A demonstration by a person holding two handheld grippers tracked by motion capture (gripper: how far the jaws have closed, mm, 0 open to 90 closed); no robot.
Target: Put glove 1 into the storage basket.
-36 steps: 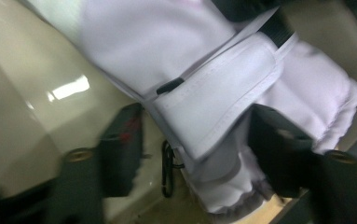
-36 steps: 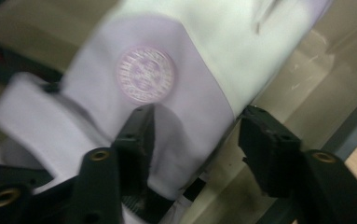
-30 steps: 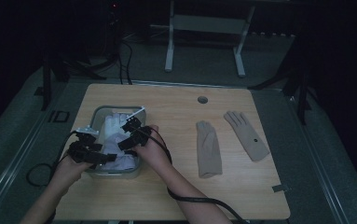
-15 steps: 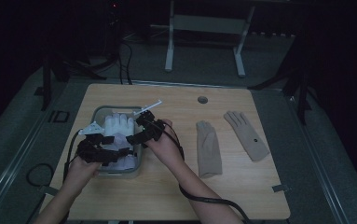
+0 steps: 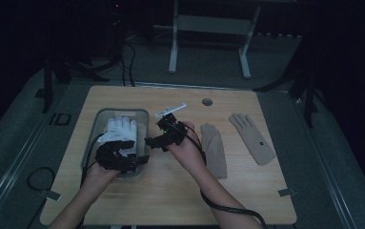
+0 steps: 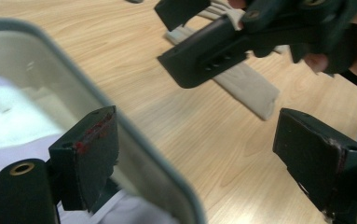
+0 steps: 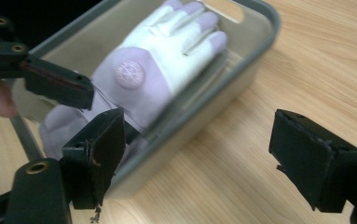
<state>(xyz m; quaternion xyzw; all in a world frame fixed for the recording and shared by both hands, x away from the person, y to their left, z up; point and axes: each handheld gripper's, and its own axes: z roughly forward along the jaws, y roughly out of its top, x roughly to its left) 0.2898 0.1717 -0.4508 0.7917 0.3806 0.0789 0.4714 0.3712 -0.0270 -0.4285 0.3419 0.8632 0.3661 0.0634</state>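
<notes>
A white and lilac glove (image 5: 120, 130) (image 7: 167, 70) lies palm-down in a grey bin (image 5: 100, 119) (image 7: 260, 56) on the left of the table. My left gripper (image 5: 137, 160) (image 6: 199, 158) is open at the bin's near right corner, and the bin rim (image 6: 134, 140) runs between its jaws. My right gripper (image 5: 152, 141) (image 7: 204, 158) is open just right of the bin, over bare wood and pointing at it. Nothing sits between its jaws. Each gripper shows in the other's view: the right gripper (image 6: 241, 32) and the left gripper (image 7: 50, 79).
Two tan gloves lie flat to the right: one (image 5: 214, 149) (image 6: 246, 86) beside the right hand, the other (image 5: 252, 138) farther right. A round hole (image 5: 207, 101) sits near the table's far edge. A metal stand (image 5: 208, 38) rises beyond the table.
Both grippers were over the bin's contents. The right gripper has drawn back to the right, out of the bin. The left gripper has shifted to the bin's right corner. The glove now lies uncovered.
</notes>
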